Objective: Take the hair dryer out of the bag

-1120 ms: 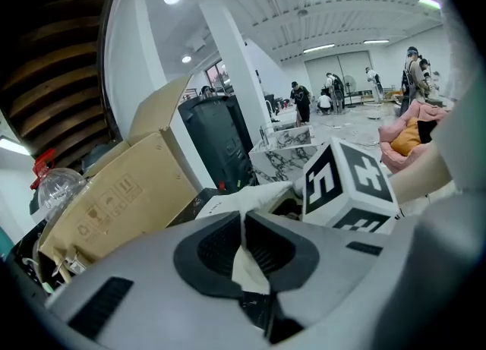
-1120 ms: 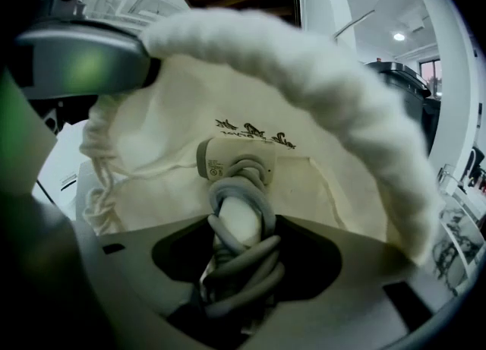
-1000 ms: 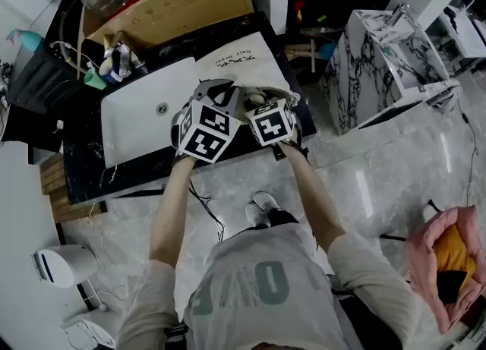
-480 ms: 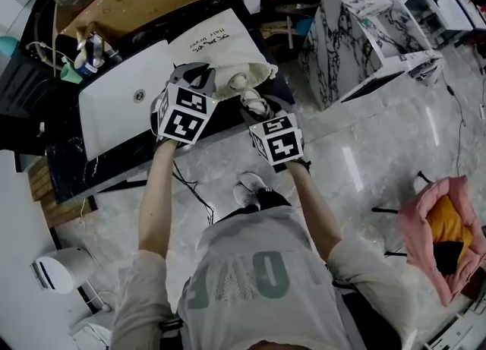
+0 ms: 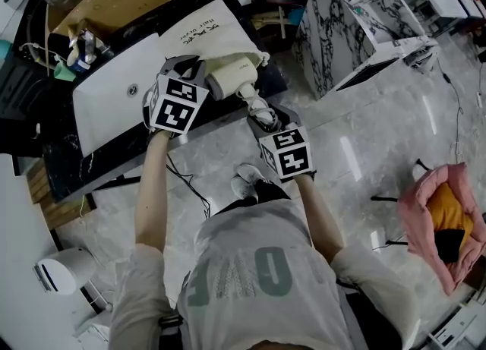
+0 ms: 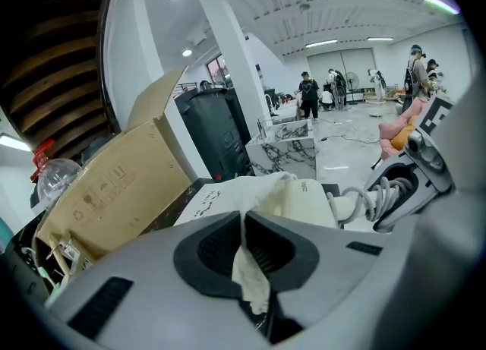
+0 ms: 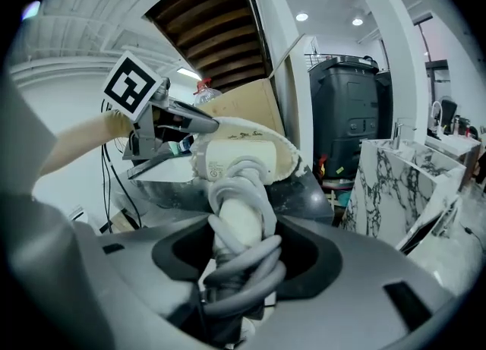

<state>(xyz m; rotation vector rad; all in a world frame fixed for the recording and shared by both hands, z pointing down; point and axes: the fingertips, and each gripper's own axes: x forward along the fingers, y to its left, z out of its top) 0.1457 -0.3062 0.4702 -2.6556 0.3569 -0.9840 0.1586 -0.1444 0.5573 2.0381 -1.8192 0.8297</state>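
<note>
Right gripper view: right gripper (image 7: 241,253), jaws clamped on the grey-cord-wrapped handle of the cream plastic hair dryer (image 7: 231,162), whose barrel protrudes from the cream cloth bag (image 7: 291,157). Left gripper (image 6: 244,256), at left, pinches the bag hem. The bag lies on the black counter (image 5: 83,160), right of the white sink (image 5: 106,105).

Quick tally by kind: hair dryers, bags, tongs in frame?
hair dryer: 1
bag: 1
tongs: 2 (left tongs, right tongs)
total: 4
</note>
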